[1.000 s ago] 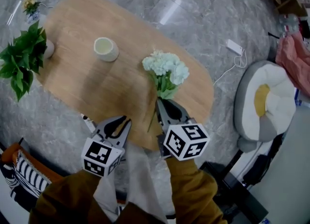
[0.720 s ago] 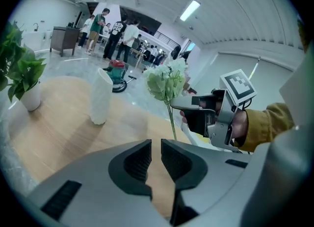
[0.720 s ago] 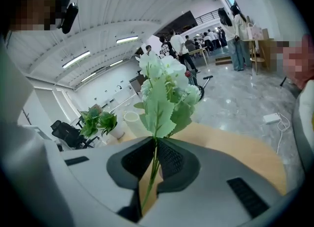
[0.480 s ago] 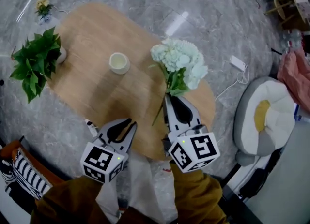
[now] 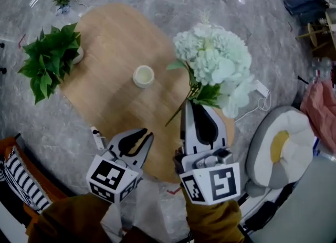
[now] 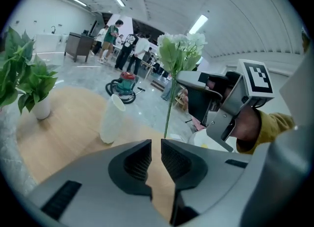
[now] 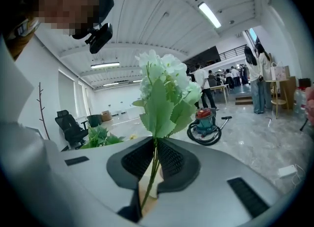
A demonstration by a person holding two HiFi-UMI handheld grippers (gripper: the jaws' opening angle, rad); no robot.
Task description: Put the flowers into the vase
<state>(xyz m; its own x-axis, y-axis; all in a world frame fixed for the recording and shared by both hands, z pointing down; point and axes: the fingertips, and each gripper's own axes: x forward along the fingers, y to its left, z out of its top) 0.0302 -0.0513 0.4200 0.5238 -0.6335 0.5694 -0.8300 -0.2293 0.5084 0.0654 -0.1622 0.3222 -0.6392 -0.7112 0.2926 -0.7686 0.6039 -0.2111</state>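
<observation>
Head view: the vase [image 5: 143, 75] stands upright on the wooden table [image 5: 113, 37], and I place everything else from it. My right gripper [image 5: 195, 105] is to the right of the vase and nearer to me, clamped on the green stem [image 5: 178, 112] of the flowers [image 5: 215, 63]. The pale bloom is raised up to the vase's right, well clear of its mouth. The stem's free end slants down toward the vase's near side but does not touch it. My left gripper [image 5: 143, 134] is on the near side of the vase, at the table's edge, apart from it. A potted plant [image 5: 50, 61] sits far to the vase's left on the same table.

Left gripper view: my jaws are drawn together to a thin slit with nothing between them. The vase stands ahead and a little left of them, empty as far as I can see. To its right, the flowers hang upright in my other gripper, stem end above the tabletop. A vacuum cleaner [image 6: 122, 84] rests on the floor beyond the vase.

Right gripper view: my jaws are closed on the stem, which runs up between the pads to leaves and white petals filling the middle. The vase is not visible here.
</observation>
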